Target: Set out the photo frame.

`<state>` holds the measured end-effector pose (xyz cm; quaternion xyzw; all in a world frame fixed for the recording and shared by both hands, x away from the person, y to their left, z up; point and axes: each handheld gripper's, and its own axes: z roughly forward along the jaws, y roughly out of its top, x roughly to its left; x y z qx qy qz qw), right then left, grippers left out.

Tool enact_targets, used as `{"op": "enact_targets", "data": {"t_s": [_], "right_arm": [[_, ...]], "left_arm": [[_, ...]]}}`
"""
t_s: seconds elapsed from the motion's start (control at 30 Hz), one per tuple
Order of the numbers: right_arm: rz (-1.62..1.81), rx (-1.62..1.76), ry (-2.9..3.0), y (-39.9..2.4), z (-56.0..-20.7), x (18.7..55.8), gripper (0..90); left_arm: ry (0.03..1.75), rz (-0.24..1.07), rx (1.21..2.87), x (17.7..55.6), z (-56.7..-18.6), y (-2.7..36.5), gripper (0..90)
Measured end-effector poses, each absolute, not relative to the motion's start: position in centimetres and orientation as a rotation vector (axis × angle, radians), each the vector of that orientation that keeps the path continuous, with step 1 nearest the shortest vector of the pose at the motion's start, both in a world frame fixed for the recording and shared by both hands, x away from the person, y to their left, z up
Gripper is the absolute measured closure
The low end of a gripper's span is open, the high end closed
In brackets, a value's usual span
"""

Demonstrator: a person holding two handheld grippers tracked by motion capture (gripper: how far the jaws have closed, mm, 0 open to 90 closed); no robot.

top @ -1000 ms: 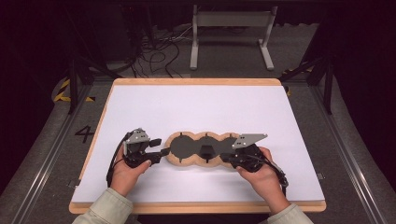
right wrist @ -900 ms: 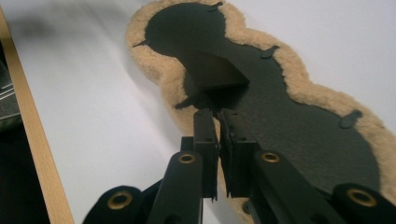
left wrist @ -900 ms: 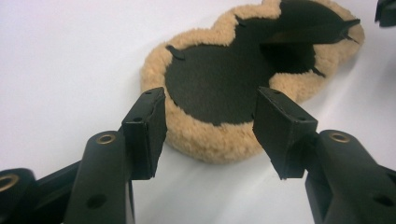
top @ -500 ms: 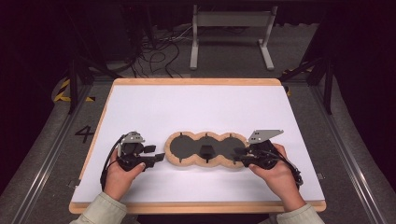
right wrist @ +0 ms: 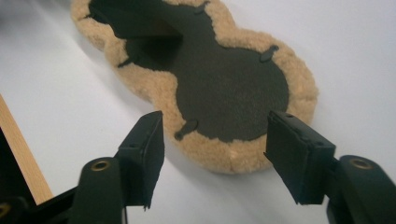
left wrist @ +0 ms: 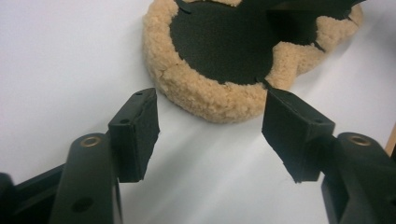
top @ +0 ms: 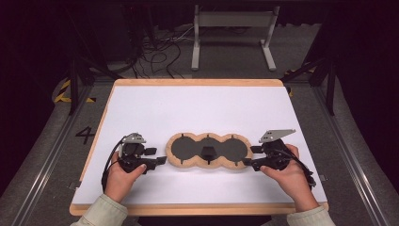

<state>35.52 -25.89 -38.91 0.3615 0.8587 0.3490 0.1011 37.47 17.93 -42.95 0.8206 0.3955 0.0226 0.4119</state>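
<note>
pad: i see a three-lobed fleece pad [top: 207,150] lying flat, dark side up, tan fuzzy rim all round, on the white table top [top: 197,108], a bit nearer my side than the middle.
left gripper: left gripper [top: 157,157] sits just off the pad's left end, held level in the left hand [top: 122,176].
left jaws: apart, and they have just been opening a little more. in the left gripper view [left wrist: 212,128] the pad's rounded end [left wrist: 219,56] lies just ahead of the tips, mostly beyond the gap, pads not pressing on it.
right gripper: right gripper [top: 251,156] at the pad's right end, in the right hand [top: 289,176], grey plate on top.
right jaws: apart, just been opening wide. in the right gripper view [right wrist: 215,140] the fleece edge [right wrist: 219,154] reaches slightly into the gap between the tips, neither finger squeezing it.
contact: i can't tell whether either jaw tip brushes the fleece rim.
pad detail: small dark tabs stick out over the rim between lobes; a dark flap sits on the middle lobe.
table: wooden edge [top: 197,82] frames the white top.
</note>
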Motion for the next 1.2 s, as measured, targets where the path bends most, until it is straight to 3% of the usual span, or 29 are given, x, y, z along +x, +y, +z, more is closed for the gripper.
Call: {"op": "enact_targets", "data": {"t_s": [0.23, 0.5, 0.83, 1.2], "right_arm": [[0.991, 1.152, 2.577, -26.4, -40.3, 36.2, 22.5], [0.931, 1.174, 2.607, -26.3, -41.8, 36.7, 13.4], [0.877, 1.214, 2.635, -26.1, -43.0, 37.3, 9.8], [0.849, 1.211, 2.675, -25.3, -43.9, 37.6, 6.9]], "left_arm": [[1.014, 0.038, 2.085, 38.0, -43.8, 17.5, 30.0], [1.016, 0.015, 2.102, 38.4, -44.4, 16.9, 21.8], [1.035, -0.014, 2.118, 39.0, -45.1, 16.1, 13.4], [1.015, -0.043, 2.149, 39.3, -45.5, 14.5, 12.7]]}}
